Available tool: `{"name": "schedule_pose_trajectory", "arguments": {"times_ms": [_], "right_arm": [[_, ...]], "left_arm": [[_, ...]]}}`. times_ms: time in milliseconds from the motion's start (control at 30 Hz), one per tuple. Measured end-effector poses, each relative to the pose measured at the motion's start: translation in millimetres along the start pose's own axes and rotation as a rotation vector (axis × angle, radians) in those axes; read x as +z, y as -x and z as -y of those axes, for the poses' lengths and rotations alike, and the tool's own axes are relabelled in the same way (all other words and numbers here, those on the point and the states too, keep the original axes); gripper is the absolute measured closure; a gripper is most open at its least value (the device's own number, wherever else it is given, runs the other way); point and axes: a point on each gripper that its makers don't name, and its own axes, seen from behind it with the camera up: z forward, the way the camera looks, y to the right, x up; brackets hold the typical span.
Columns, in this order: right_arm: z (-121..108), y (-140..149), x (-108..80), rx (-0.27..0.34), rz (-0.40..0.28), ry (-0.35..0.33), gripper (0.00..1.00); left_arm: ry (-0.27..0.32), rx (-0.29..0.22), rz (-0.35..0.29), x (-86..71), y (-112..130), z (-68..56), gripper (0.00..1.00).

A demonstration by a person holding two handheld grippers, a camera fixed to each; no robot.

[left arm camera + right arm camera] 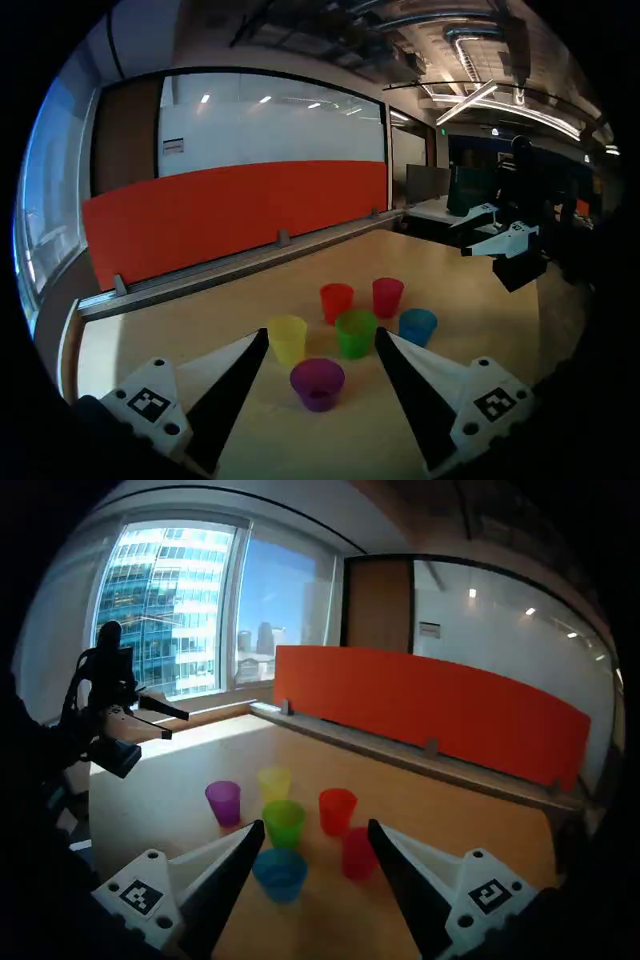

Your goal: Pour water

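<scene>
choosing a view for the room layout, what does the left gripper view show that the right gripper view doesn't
Left gripper view: ceiling lights, desks with monitors, the right gripper far off. Right gripper view: window with towers, the left gripper far off. Both: six coloured cups, orange panel, wooden table.

purple cup (318,384), yellow cup (287,338), green cup (355,333), red cup (336,302), crimson cup (388,296), blue cup (418,326), orange panel (240,208).

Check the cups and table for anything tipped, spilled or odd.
Nothing stands out. Six cups stand upright, close together on the table: purple, yellow, green, orange, red, blue. No puddle shows around them. The left claw and right claw are open, holding nothing.
</scene>
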Motion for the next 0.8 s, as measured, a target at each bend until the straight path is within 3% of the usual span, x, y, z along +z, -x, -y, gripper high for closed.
{"name": "schedule_pose_trajectory", "arguments": {"times_ms": [367, 800], "right_arm": [[8, 37, 14.3, -0.006, 0.067, -0.035, 0.00], [21, 71, 29.2, 0.005, 0.127, -0.081, 0.00]], "left_arm": [[0.041, -0.017, 0.020, 12.4, 14, -9.9, 0.01], [0.068, -0.036, 0.043, 26.3, 28, -12.9, 0.01]]}}
